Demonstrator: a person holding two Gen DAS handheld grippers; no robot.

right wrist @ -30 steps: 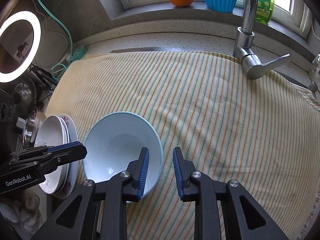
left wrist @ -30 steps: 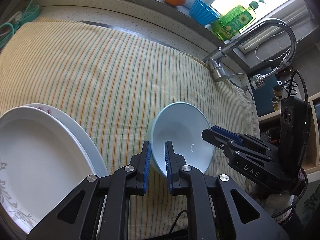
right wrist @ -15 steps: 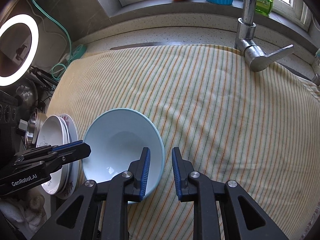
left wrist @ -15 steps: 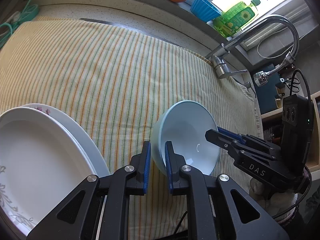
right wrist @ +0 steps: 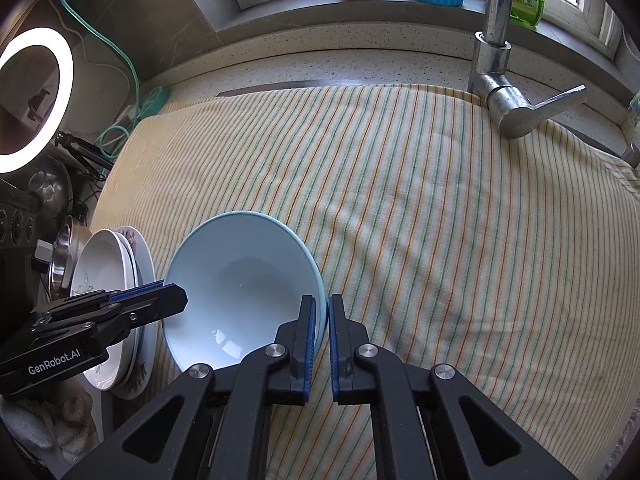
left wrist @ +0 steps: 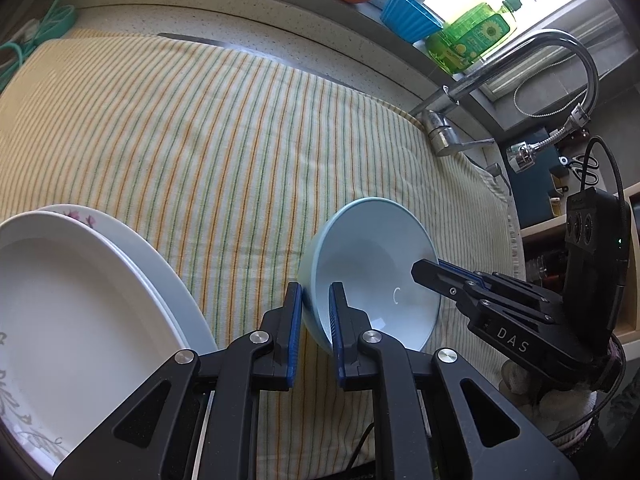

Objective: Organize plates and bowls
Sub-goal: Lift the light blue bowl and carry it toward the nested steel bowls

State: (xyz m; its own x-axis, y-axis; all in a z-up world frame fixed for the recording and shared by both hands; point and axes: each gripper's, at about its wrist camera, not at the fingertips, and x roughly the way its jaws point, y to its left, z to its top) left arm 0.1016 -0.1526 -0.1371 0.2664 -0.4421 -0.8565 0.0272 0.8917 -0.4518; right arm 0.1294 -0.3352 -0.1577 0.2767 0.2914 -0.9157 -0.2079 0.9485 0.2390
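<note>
Striped cloth drapes the counter. At seven o'clock of it, both my grippers pinch one pale blue bowl — left gripper and right gripper on opposite rims — probably for steadiness, stacked plates just beside.

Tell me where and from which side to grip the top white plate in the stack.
Grip the top white plate at its raised rim nearest the light blue bowl, coming from the striped-cloth side. The rim overhangs there, leaving a thin edge for one finger above and one below.
</note>
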